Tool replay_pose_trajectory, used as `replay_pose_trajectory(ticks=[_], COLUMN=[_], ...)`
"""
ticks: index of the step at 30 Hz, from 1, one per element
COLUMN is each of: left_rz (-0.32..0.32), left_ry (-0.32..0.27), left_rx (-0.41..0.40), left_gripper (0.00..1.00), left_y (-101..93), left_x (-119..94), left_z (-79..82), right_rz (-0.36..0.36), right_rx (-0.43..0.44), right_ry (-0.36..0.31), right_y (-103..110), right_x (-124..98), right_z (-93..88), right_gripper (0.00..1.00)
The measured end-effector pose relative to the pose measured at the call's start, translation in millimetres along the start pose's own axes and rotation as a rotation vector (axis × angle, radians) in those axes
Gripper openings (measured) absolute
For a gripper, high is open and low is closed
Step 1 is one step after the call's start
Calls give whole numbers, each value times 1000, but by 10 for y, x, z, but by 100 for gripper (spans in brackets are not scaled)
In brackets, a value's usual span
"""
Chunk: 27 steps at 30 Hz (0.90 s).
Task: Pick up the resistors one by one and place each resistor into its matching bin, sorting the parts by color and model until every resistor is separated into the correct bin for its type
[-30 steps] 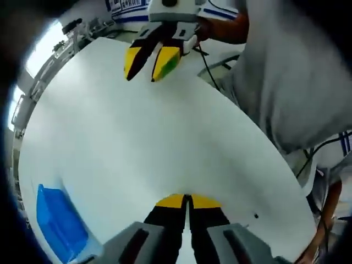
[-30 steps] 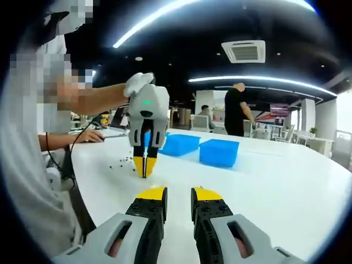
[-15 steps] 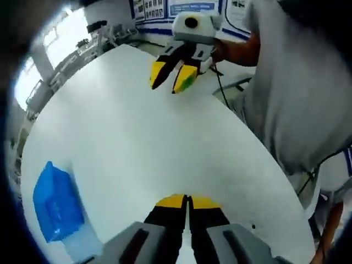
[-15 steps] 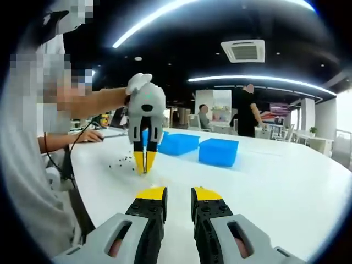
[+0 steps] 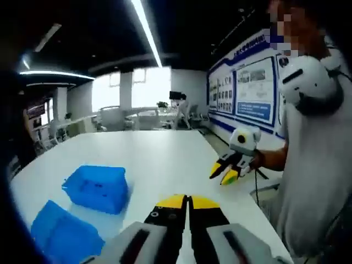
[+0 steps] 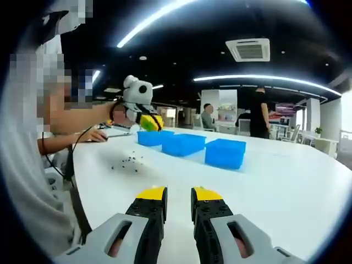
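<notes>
Several tiny dark resistors point(image 6: 127, 162) lie scattered on the white table point(image 6: 264, 187). In the right gripper view three blue bins stand in a row beyond them: one point(image 6: 150, 137), a second point(image 6: 184, 144) and a third point(image 6: 225, 153). My left gripper point(image 6: 148, 121) hangs raised over the nearest bin. In its own view the left gripper point(image 5: 187, 200) has its jaws pressed shut, and I see nothing between them; two blue bins point(image 5: 97, 187) point(image 5: 63, 237) lie ahead at the left. My right gripper point(image 6: 179, 194) stands open low over the table, a narrow empty gap between its jaws.
A person's arm and hand hold the left gripper point(image 6: 82, 113). A cable point(image 6: 69, 159) runs along the table's left edge. People point(image 6: 257, 113) stand far behind the table. The right gripper point(image 5: 225, 174) shows over the table's right side in the left gripper view.
My left gripper has lifted from pointing down at the table beside the resistors and swung level, facing the blue bins. Its jaws stayed shut. The right gripper has hardly moved.
</notes>
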<state>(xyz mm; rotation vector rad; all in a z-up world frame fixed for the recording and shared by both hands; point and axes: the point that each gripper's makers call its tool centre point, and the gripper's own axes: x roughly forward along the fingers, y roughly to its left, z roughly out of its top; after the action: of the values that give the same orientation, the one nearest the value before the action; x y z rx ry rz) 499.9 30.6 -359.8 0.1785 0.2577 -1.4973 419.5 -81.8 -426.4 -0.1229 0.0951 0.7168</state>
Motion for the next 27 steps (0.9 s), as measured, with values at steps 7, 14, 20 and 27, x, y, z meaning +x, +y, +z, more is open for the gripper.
replay_pose_trajectory(ticks=[7, 14, 20, 27], left_rz=[461, 736, 804, 814], left_ry=[-157, -94, 10, -1], left_rx=[-85, -111, -159, -181], left_gripper=[5, 5, 10, 12], left_y=[904, 1342, 1428, 1465], left_x=[-493, -824, -860, -955], left_z=[286, 64, -244, -285], right_rz=[-2, -9, -4, 2], right_rx=[9, 12, 11, 8], right_ry=[9, 12, 15, 18], right_y=[-33, -42, -2, 38], right_x=[-7, -31, -9, -3], right_z=[-42, -29, -33, -31], right_gripper=[20, 20, 20, 20])
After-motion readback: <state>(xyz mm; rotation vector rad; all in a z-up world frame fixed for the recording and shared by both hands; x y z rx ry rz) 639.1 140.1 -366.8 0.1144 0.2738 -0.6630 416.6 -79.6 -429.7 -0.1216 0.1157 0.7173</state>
